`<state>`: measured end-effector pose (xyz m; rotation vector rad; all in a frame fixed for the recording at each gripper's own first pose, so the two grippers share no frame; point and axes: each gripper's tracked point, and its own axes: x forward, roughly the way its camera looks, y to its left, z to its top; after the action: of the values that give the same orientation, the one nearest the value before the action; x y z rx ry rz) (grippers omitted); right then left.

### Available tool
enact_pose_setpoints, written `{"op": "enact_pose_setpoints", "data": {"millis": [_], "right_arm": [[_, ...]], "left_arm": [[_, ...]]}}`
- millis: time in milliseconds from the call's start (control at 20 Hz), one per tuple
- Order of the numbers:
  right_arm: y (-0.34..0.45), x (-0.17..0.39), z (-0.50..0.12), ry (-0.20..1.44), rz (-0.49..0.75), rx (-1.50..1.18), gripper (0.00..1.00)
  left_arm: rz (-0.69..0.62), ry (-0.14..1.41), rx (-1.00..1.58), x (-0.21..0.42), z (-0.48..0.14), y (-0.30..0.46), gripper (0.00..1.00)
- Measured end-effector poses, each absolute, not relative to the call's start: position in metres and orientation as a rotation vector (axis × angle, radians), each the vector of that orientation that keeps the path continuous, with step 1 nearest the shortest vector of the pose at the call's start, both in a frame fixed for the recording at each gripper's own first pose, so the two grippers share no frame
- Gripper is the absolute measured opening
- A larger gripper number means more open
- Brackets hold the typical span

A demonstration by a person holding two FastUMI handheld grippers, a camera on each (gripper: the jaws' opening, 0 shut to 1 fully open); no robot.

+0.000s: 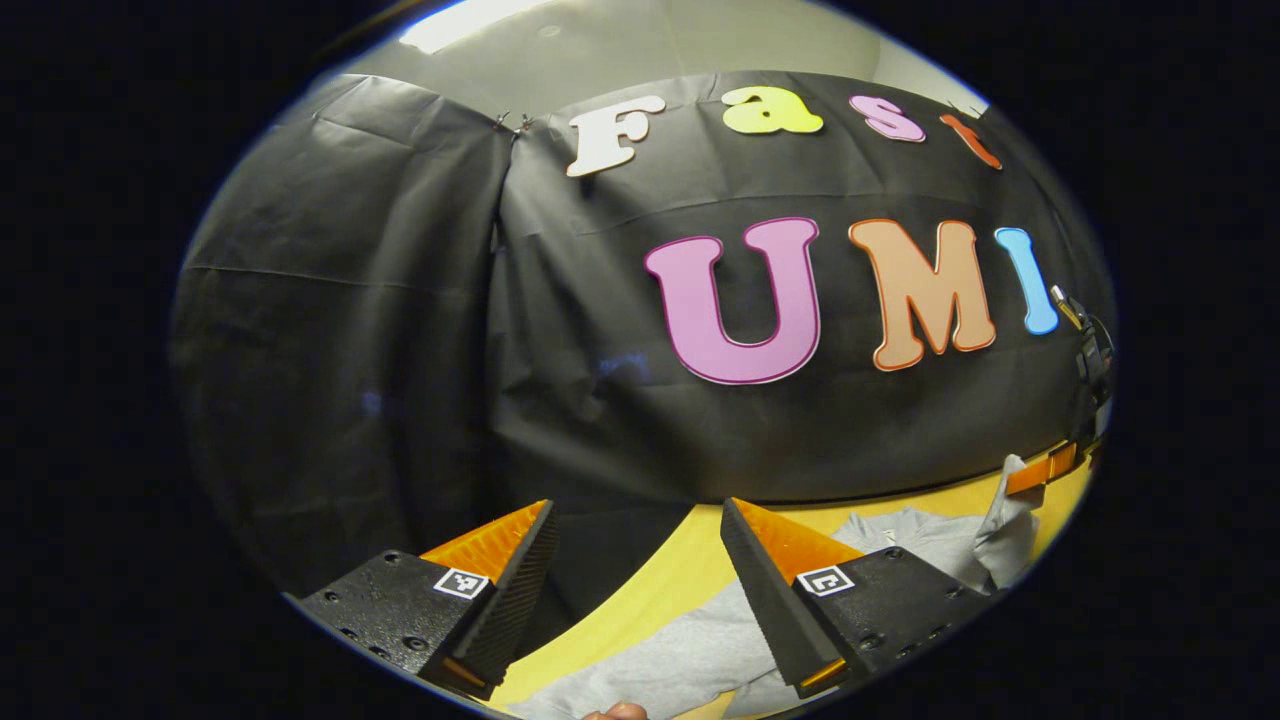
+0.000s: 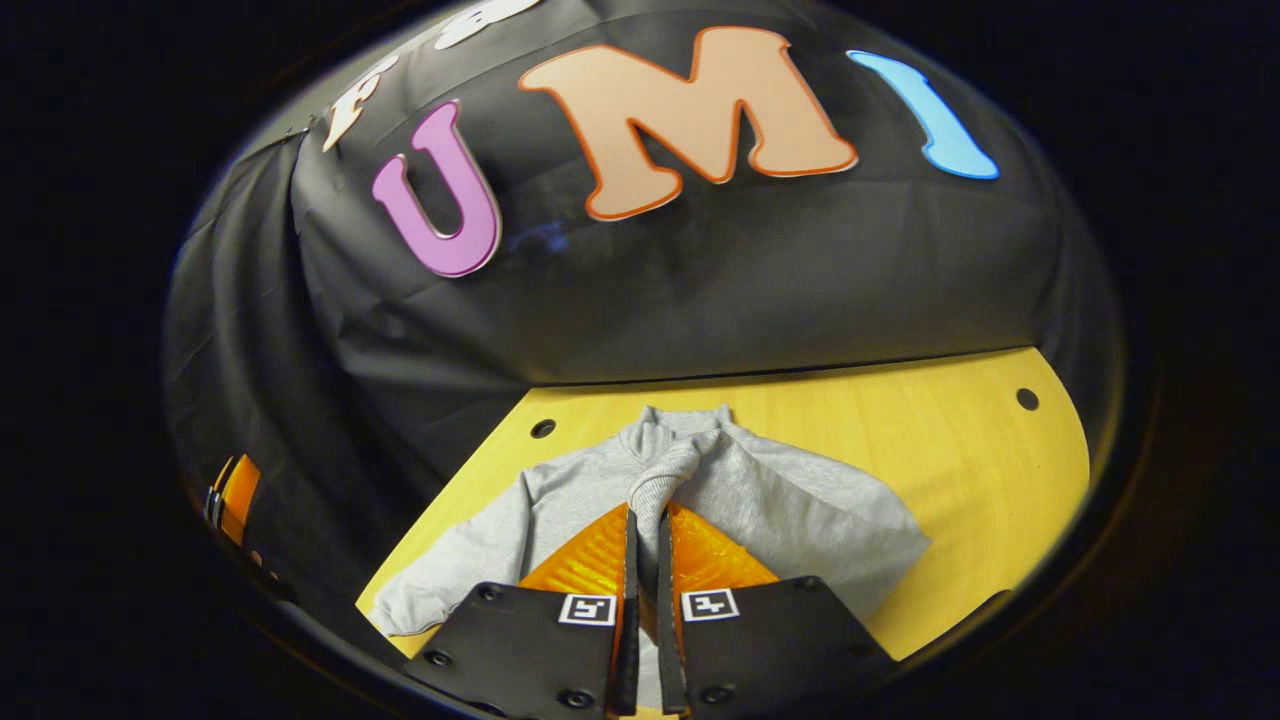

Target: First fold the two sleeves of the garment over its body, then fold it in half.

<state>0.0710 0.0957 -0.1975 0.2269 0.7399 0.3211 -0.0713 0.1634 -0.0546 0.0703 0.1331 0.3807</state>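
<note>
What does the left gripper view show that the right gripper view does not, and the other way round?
Left gripper view: the left gripper wide open, a fingertip at the bottom edge, and the right gripper, seen from the side, holding up a sleeve. Right gripper view: the collar, the other sleeve lying spread out, and holes in the table. Both: the grey garment on the yellow table.

garment [image 1: 690, 655] — cut off, right gripper [image 1: 1085, 400] — clipped
</note>
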Motion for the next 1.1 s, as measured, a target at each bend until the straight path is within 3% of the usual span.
{"op": "enact_pose_setpoints", "data": {"millis": [350, 900, 950, 1050, 1100], "right_arm": [[0.181, 0.066, -0.234, 0.815, 0.448, 0.147, 0.1], [0.254, 0.054, -0.307, 0.972, 0.51, 0.1, 0.12], [0.26, 0.052, -0.314, 0.983, 0.512, 0.098, 0.06], [0.275, 0.044, -0.314, 1.009, 0.533, 0.128, 0.18], [0.281, 0.042, -0.306, 1.005, 0.559, 0.157, 0.1]], "left_arm": [[0.478, 0.15, 0.078, -0.098, -0.061, 0.211, 0.95], [0.633, 0.208, 0.083, -0.156, -0.076, 0.271, 0.98], [0.641, 0.212, 0.084, -0.16, -0.077, 0.274, 0.95], [0.65, 0.223, 0.085, -0.164, -0.082, 0.277, 0.98], [0.654, 0.232, 0.085, -0.166, -0.087, 0.279, 0.96]]}}
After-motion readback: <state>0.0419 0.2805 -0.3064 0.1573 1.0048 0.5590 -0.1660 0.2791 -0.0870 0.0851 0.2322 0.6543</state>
